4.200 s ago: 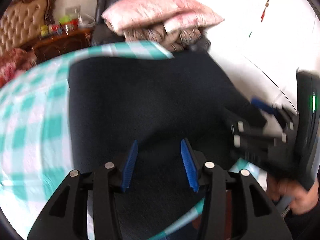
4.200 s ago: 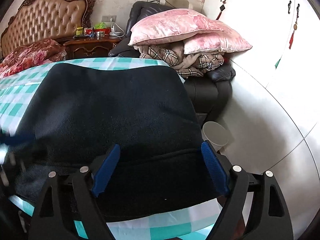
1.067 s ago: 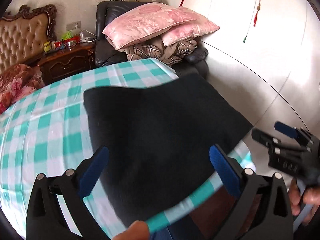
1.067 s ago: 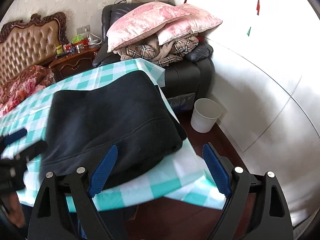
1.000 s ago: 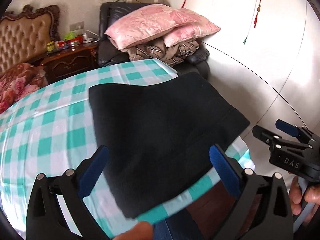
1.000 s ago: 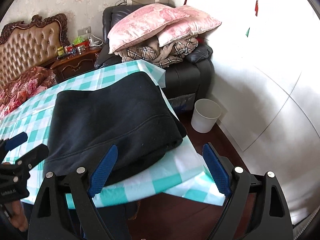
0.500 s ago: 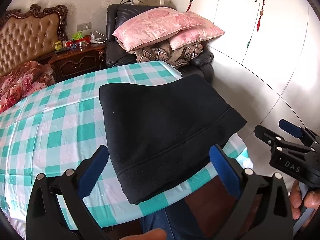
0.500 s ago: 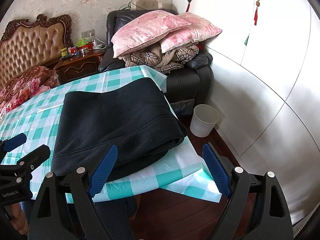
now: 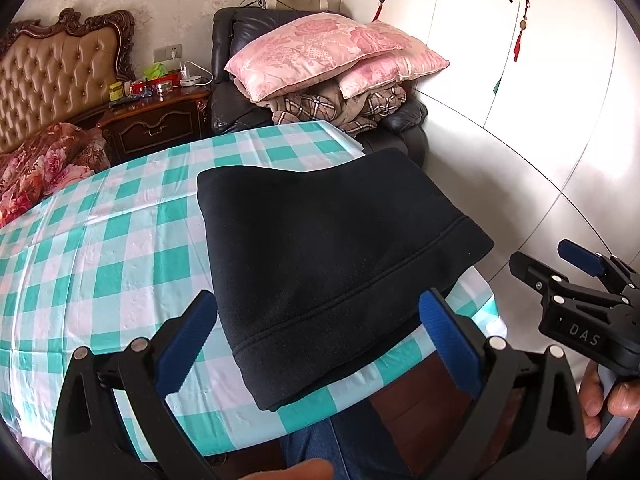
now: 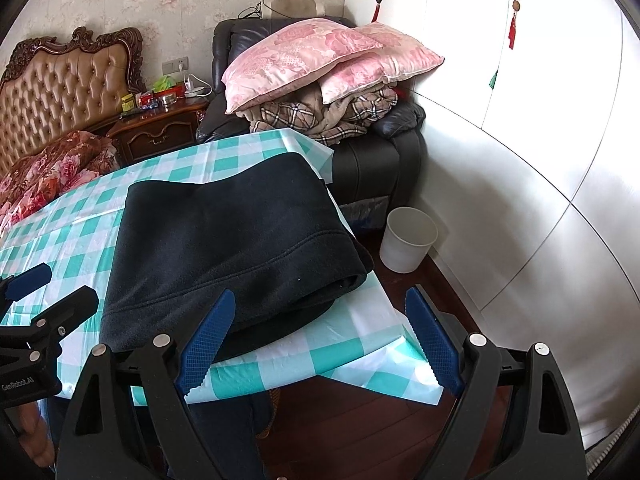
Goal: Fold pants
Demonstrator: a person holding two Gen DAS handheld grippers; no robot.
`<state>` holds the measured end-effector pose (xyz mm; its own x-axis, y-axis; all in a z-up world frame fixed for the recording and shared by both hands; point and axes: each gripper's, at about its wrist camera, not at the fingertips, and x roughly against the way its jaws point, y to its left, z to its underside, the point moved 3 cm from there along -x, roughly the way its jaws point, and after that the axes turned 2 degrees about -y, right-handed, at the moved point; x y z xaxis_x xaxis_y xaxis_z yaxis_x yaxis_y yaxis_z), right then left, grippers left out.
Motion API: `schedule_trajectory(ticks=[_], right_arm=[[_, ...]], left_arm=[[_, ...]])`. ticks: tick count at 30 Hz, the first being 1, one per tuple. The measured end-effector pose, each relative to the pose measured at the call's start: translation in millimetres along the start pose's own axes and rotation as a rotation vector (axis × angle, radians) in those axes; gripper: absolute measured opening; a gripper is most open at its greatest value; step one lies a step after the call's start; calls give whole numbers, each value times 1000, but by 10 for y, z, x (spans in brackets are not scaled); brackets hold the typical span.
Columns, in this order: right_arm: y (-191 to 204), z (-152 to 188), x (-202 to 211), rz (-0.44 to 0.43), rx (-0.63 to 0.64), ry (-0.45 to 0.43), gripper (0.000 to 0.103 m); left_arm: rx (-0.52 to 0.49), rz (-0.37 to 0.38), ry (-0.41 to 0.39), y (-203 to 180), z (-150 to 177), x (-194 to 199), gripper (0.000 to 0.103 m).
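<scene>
The desk (image 9: 100,248), covered in a teal-and-white check cloth, carries the pants (image 9: 320,248) on its right-hand portion, close to the near edge and the right corner. The pants are a black, thick, fleece-like bundle, already doubled into a compact rectangle with stacked layers showing at the near right corner. In the right wrist view the pants (image 10: 232,240) show a stitched band along the near end. The bundle's long axis appears to run from the near edge away toward the armchair (image 9: 248,80) piled with pillows (image 9: 320,56); fisheye distortion makes this uncertain.

Both tools are held off the desk, on the person's side of the near edge, and neither touches the cloth. The left tool (image 9: 320,344) is spread wide and empty, its opening facing the near end of the bundle. The right tool (image 10: 320,340) is likewise wide and empty, facing the near right corner and part of the floor beyond.

Judgement: the fold looks complete or nearly so. Should another fold be wanted, the near edge lies ahead of both tools at about equal reach.
</scene>
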<state>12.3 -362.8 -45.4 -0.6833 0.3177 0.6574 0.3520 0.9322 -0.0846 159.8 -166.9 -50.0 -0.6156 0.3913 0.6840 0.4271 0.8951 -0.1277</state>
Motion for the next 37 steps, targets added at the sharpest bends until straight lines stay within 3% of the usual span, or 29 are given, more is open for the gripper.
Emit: schedule_trajectory(ticks=[21, 25, 37], right_arm=[[4, 31, -49, -4, -1, 7, 84], [3, 39, -66, -3, -1, 9, 84], [-20, 49, -167, 5, -9, 29, 84]], left_arm=[[-3, 9, 5, -42, -8, -43, 101], [4, 61, -5, -100, -31, -98, 101], [9, 97, 9, -162, -95, -192, 101]])
